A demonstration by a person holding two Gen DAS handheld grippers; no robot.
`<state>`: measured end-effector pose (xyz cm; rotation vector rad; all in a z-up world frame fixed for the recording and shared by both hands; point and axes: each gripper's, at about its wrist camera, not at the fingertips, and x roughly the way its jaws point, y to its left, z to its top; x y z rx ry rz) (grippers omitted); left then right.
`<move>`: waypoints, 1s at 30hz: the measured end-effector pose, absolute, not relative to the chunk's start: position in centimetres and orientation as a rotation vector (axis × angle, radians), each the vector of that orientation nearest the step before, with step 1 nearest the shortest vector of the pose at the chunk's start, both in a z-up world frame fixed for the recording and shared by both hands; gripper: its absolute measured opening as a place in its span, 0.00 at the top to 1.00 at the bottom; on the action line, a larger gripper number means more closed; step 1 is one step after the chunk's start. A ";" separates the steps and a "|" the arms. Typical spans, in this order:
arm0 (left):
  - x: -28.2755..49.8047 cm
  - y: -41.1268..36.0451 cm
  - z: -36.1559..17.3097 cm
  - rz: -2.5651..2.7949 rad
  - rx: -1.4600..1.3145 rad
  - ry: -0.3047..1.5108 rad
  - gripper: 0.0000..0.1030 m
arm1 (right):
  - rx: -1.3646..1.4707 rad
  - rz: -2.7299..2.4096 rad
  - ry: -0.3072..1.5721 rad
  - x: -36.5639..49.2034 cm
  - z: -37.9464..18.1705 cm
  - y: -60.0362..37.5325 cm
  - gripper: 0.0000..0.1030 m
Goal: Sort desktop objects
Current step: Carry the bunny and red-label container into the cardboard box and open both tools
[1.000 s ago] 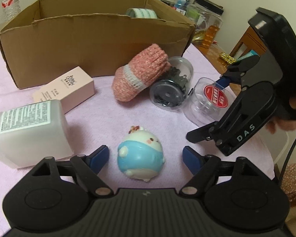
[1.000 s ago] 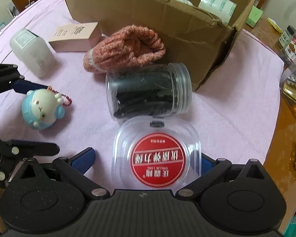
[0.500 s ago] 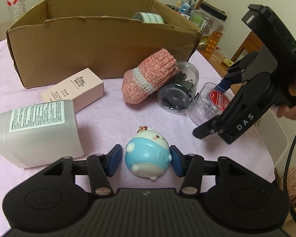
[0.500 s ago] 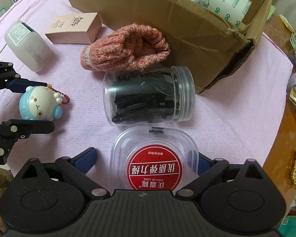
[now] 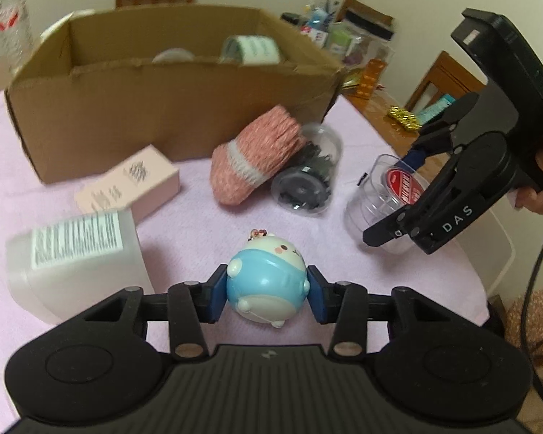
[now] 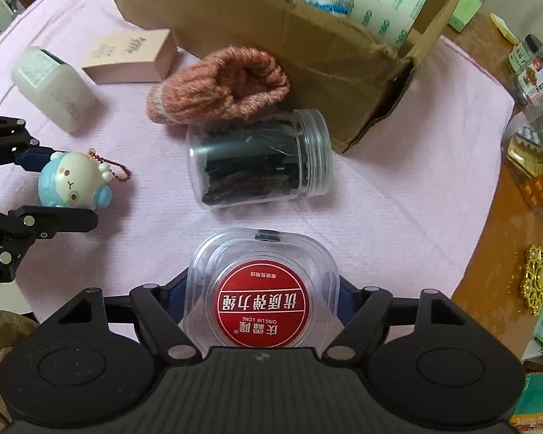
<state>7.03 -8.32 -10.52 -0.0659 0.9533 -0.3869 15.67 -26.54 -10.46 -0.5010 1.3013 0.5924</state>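
Observation:
A blue-and-white toy figure (image 5: 266,285) with a small bead chain sits between the blue pads of my left gripper (image 5: 268,291), which is shut on it just above the pink cloth. The right wrist view shows the same toy (image 6: 72,184) at the left, inside the left gripper (image 6: 68,188). My right gripper (image 6: 262,298) points almost straight down. Its jaws are closing on a clear plastic tub (image 6: 262,289) with a red round label, and both pads touch its sides. In the left wrist view this tub (image 5: 365,209) hangs tilted in the right gripper (image 5: 391,195).
An open cardboard box (image 5: 163,108) stands at the back with a tape roll (image 6: 387,11) inside. In front of it lie a pink knitted sock (image 5: 257,155), a jar of black clips (image 6: 257,162), a pink carton (image 5: 130,181) and a white bottle (image 5: 79,253). Clutter lines the table's right edge.
The left jaws went from wide open to shut on the toy. The right jaws narrowed onto the tub, and the right gripper rose with it, so the table objects look smaller.

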 end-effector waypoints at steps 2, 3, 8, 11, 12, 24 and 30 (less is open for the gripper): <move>7.2 -8.3 -9.3 -0.403 -0.045 0.950 0.58 | -0.490 0.597 1.287 15.4 -9.5 -26.8 0.23; 7.3 -8.3 -8.6 -0.409 -0.034 0.946 0.58 | -0.481 0.601 1.279 15.2 -8.9 -26.9 0.23; 8.4 -8.2 -5.0 -0.430 0.006 0.919 0.57 | -0.462 0.624 1.209 15.7 -5.8 -27.8 0.23; 9.2 -7.9 -3.1 -0.435 0.023 0.897 0.57 | -0.442 0.637 1.163 16.2 -4.0 -27.8 0.23; 9.6 -7.8 -2.5 -0.432 0.028 0.892 0.57 | -0.438 0.637 1.146 16.4 -3.3 -27.9 0.23; 15.8 -4.6 1.0 -0.433 0.095 0.818 0.57 | -0.380 0.588 1.002 20.0 1.6 -25.3 0.23; 19.1 -2.3 0.7 -0.439 0.104 0.824 0.57 | -0.354 0.553 0.989 22.6 2.0 -23.4 0.23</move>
